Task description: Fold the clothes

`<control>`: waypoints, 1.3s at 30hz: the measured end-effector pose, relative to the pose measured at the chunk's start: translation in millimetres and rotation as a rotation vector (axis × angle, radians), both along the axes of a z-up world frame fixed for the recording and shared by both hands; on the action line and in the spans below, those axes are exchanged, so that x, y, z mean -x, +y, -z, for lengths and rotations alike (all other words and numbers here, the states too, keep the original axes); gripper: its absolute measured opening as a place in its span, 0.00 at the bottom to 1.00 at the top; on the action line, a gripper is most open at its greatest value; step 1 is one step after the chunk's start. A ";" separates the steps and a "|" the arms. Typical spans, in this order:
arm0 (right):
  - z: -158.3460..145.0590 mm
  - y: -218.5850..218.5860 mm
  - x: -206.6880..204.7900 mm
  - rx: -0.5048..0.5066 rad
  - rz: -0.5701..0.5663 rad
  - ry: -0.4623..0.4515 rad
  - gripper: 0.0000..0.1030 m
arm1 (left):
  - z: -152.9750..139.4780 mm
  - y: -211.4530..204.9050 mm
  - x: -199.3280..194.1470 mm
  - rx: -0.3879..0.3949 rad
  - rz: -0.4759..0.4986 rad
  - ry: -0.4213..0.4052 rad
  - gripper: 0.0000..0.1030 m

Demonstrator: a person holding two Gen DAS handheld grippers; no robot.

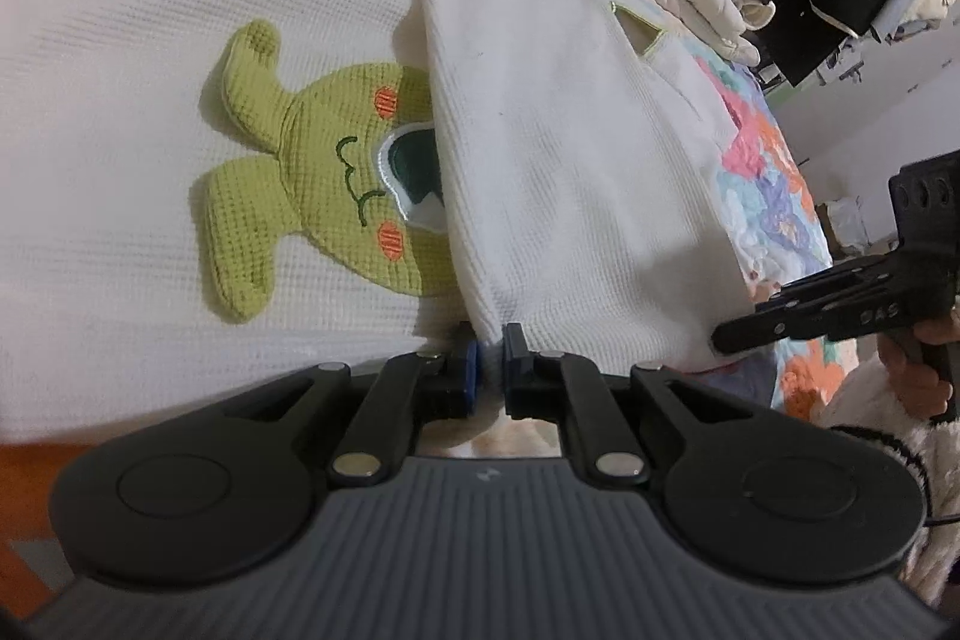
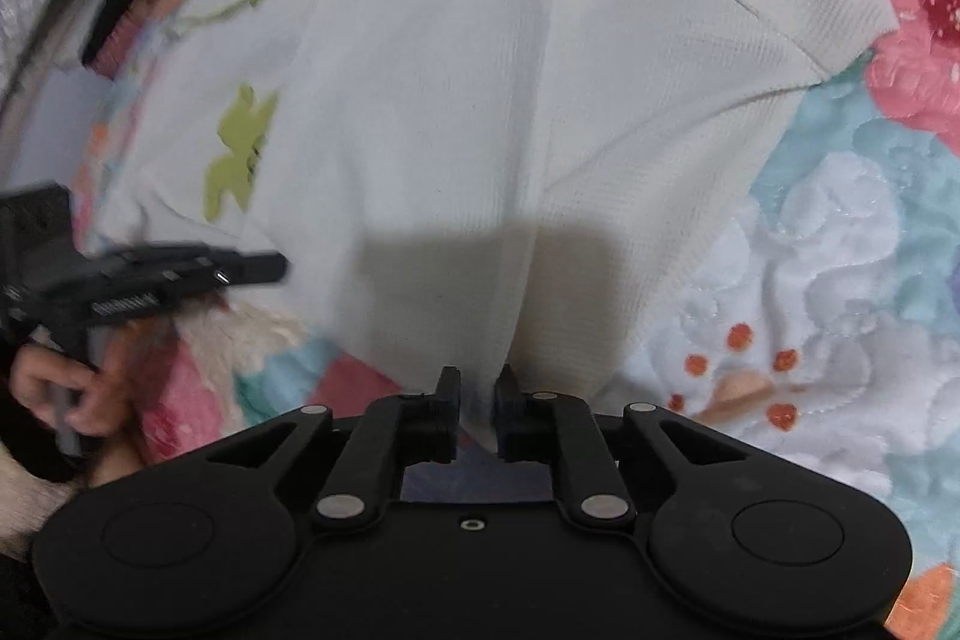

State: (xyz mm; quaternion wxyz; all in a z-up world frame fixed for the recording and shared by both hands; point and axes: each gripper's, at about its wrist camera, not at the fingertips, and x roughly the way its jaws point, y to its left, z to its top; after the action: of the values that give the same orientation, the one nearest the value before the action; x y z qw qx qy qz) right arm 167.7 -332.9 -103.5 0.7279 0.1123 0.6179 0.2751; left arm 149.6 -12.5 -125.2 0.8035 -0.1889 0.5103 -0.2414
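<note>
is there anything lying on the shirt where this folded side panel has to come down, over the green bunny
Nothing visible. Both the left hand-held gripper and right hand-held gripper are shut on the white shirt, and the cloth around the green bunny patch is bare.

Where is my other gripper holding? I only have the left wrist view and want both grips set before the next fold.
Observer: The right gripper is shut on the white garment, pinching its near edge just as the left gripper does.
Operator: What is under the cloth on that side?
Observer: A flowered quilt, with a large pink bloom to the right of the cloth.
Operator: Is the green rabbit covered from there?
Observer: Partly; only the rabbit patch's ears peek out beside the folded-over panel, and it is blurred.
</note>
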 end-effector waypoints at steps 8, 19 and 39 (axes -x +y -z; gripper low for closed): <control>-5.7 -19.8 -21.9 -0.078 0.199 -0.076 0.54 | -3.3 -9.6 -1.1 0.018 0.002 -0.021 0.29; -23.4 15.9 -10.3 0.068 0.064 -0.221 0.03 | -18.2 -28.2 11.5 -0.092 -0.080 -0.068 0.13; -31.2 -27.8 -20.8 0.172 0.404 -0.274 0.53 | -26.7 -15.8 10.2 -0.060 -0.117 -0.084 0.57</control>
State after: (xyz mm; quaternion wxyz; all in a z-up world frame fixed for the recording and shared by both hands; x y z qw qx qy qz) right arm 188.5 -360.7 -72.3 0.8520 0.1327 0.4995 0.0833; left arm 139.4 -28.3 -98.4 0.8422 -0.1843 0.4712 -0.1863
